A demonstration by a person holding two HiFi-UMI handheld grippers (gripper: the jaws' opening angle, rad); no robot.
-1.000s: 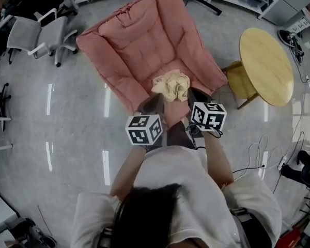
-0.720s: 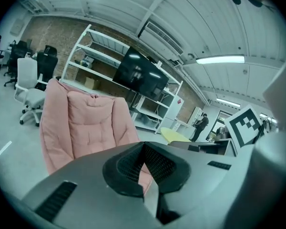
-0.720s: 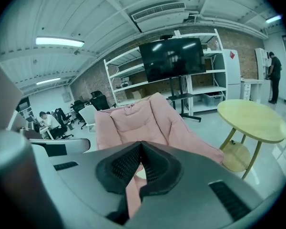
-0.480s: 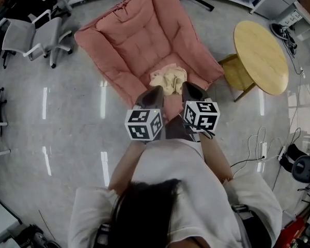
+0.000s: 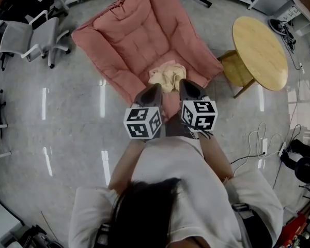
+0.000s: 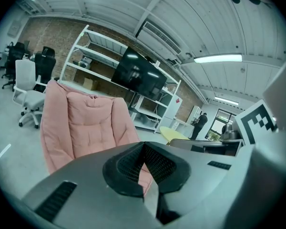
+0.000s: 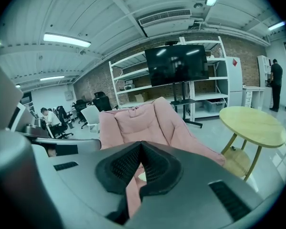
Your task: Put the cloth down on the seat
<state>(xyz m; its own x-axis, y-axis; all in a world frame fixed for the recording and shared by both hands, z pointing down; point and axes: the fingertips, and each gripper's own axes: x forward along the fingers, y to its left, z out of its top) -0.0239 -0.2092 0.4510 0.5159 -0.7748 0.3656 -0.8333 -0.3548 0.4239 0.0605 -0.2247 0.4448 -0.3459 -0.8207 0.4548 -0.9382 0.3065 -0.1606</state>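
Note:
A crumpled cream cloth point(image 5: 167, 76) lies at the front of the seat of a pink padded lounge chair point(image 5: 139, 35). My left gripper point(image 5: 154, 89) is just short of the cloth's near edge, shut with nothing in it. My right gripper point(image 5: 183, 83) is beside it at the cloth's right, also shut and empty. In the left gripper view the ribbed pads point(image 6: 128, 163) meet, with the pink chair back point(image 6: 86, 123) beyond them. In the right gripper view the pads point(image 7: 155, 163) meet too, in front of the chair point(image 7: 143, 120).
A round wooden table point(image 5: 259, 48) with a low shelf point(image 5: 237, 74) stands right of the chair. Grey office chairs point(image 5: 33, 35) are at the far left. Cables point(image 5: 258, 151) trail on the floor at the right. White shelving with a dark screen point(image 7: 176, 63) stands behind the chair.
The head view has shifted a little. Both grippers stay shut and side by side at the seat's front edge. The cloth lies still on the seat.

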